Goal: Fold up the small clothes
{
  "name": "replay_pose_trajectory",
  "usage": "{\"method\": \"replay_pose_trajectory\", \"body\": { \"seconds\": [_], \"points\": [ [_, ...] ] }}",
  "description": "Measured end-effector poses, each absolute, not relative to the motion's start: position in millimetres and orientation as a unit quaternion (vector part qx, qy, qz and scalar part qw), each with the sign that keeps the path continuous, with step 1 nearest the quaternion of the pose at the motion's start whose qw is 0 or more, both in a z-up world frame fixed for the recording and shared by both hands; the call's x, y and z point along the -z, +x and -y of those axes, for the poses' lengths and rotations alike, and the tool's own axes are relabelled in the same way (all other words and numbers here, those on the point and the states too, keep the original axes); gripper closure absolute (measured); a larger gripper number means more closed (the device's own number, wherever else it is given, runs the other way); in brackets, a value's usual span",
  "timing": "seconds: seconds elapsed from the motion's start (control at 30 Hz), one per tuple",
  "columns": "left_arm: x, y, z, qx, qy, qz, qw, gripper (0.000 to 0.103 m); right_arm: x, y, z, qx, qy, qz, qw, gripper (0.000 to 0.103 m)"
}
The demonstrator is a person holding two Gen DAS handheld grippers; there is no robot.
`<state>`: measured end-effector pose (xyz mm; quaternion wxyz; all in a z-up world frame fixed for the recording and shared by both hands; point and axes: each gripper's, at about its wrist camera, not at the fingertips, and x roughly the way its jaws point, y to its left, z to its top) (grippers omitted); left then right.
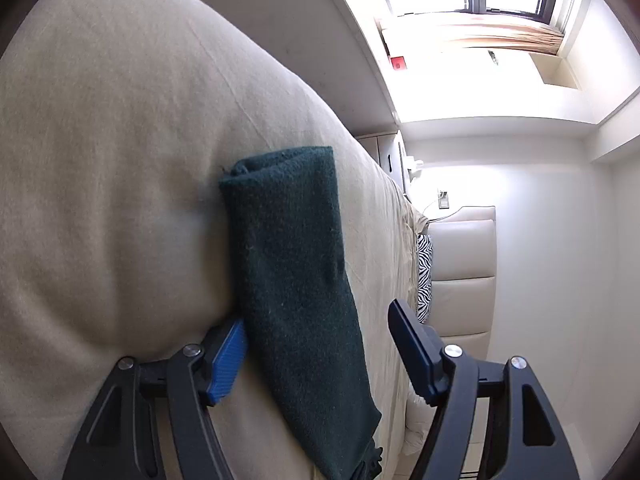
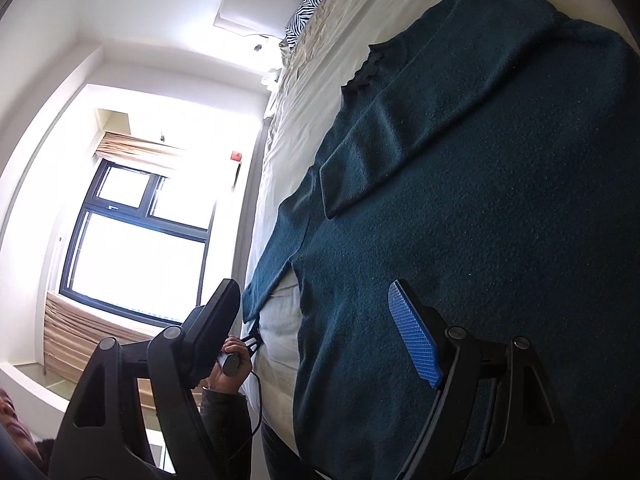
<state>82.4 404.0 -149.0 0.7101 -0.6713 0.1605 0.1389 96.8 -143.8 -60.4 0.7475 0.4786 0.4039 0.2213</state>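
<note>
While the sweater point(image 2: 460, 208) lies spread on the bed point(image 1: 100, 180), one sleeve point(image 1: 292, 280) folded across its body, both claws stand released. Left gripper point(image 1: 320, 340) straddles the sleeve without pressing it; right gripper point(image 2: 316, 320) hovers over the sweater, gripping nothing. A hand point(image 2: 230, 368) shows by the window point(image 2: 136, 236).

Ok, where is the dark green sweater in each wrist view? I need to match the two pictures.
Left wrist: the dark green sweater shows as a folded strip on the beige bed, centre frame, running down between the left gripper's open fingers.
Right wrist: it fills the right half, one sleeve folded across the body.
Shared landmark: the zebra-print pillow at the bed's far end.
</note>
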Motion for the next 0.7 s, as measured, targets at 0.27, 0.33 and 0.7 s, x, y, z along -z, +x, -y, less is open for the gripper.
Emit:
{"method": "replay_pose_trajectory", "body": {
  "seconds": [0.27,0.33,0.7],
  "points": [
    [138,99,-404,-0.165,-0.629,-0.201,0.733,0.095,59,97,157,-0.213,0.480,-0.396,0.753,0.027],
    [107,110,-383,-0.146,-0.566,-0.215,0.782,0.095,62,98,162,-0.211,0.484,-0.395,0.752,0.027],
    [31,146,-85,0.014,-0.008,-0.304,0.952,0.095,48,159,114,-0.265,0.429,-0.431,0.748,0.027]
  ]
}}
